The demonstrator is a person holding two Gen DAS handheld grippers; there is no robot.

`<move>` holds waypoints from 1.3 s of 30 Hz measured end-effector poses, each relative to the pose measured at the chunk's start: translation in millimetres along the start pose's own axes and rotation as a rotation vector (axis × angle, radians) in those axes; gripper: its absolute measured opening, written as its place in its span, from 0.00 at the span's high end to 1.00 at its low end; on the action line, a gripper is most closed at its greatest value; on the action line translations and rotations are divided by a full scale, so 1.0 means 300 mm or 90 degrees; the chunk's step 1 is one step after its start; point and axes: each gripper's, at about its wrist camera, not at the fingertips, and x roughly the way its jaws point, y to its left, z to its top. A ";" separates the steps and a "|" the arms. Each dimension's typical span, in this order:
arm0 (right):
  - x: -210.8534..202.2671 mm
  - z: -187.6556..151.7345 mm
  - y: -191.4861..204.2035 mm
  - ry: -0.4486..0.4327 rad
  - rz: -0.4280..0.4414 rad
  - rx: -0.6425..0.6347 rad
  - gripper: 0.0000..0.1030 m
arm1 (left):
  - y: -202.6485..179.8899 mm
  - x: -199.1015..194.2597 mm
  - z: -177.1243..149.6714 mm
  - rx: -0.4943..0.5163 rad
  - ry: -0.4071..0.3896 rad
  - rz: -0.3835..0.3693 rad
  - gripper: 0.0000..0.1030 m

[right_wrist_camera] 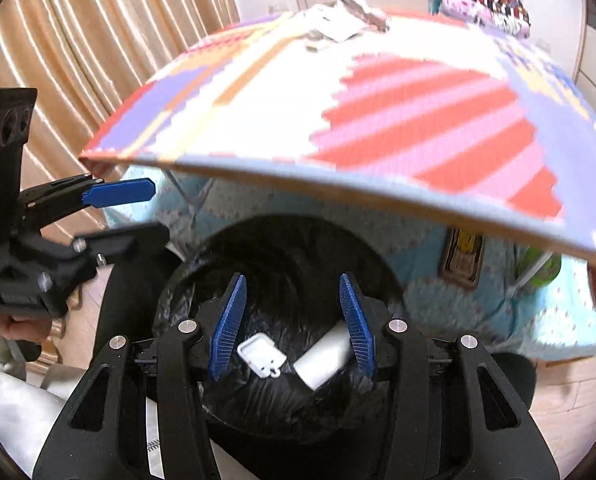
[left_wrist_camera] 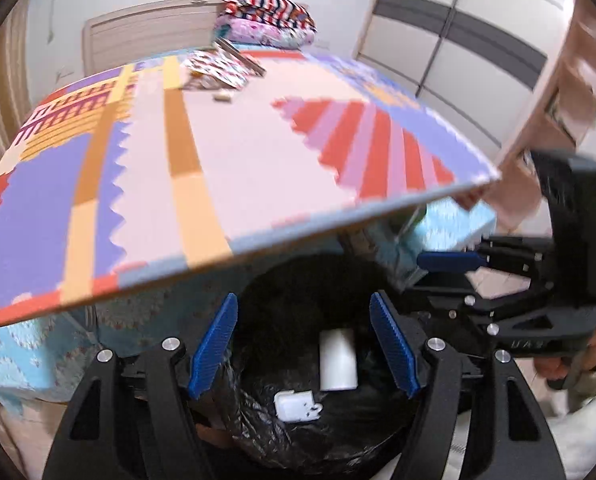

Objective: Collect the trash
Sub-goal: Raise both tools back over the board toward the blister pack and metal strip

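Both spread wide and empty: left hand-held gripper (left_wrist_camera: 303, 346), right hand-held gripper (right_wrist_camera: 294, 326), above bin (right_wrist_camera: 258, 248) holding white tube (right_wrist_camera: 321, 362) and lid (right_wrist_camera: 260, 354).

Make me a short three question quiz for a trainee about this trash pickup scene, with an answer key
1. True or false: the round bin lined with a black plastic bag holds two white items.
2. Multiple choice: the white cylindrical tube lies A) on the patterned foam mat, B) inside the bin, C) between closed jaws.
3. Short answer: are the left gripper and right gripper open or shut?

Key:
1. True: the tube and a white rectangular plastic case.
2. B.
3. Both open, empty, above the bin.
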 end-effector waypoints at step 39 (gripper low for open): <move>0.021 0.548 -0.144 -0.124 -0.036 -0.041 0.53 | 0.270 0.077 0.529 -0.079 -0.098 0.006 0.36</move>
